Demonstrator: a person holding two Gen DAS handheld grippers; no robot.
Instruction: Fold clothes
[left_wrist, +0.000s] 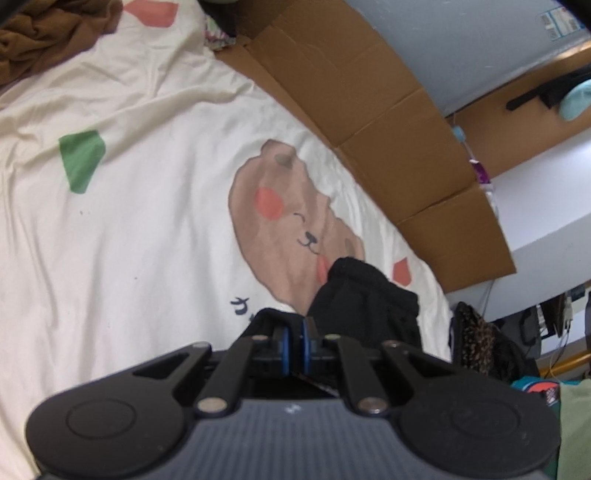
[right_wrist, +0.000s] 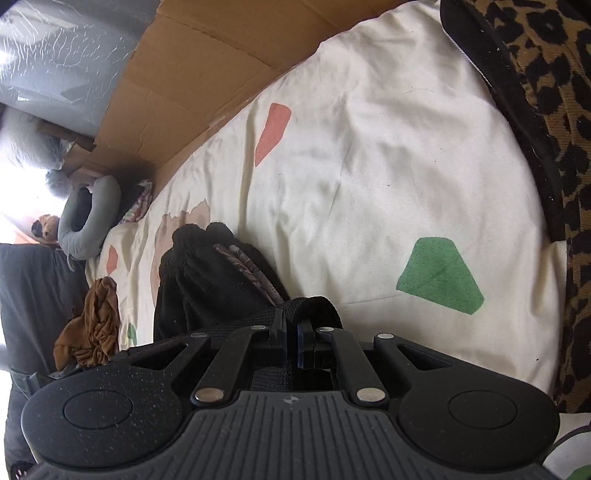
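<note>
Black knit garment (right_wrist: 207, 280) | hangs bunched over cream printed bedsheet (left_wrist: 147, 229), held between both tools | left gripper (left_wrist: 295, 332) pinched tight on one edge | right gripper (right_wrist: 291, 332) clamped on its ribbed band | likely soft, light, floppy: best gripped at hem corners, kept taut

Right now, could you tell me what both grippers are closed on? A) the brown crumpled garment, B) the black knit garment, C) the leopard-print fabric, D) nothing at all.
B: the left gripper and the right gripper each have their jaws pinched shut on black knit garment fabric above the cream bedsheet.
</note>
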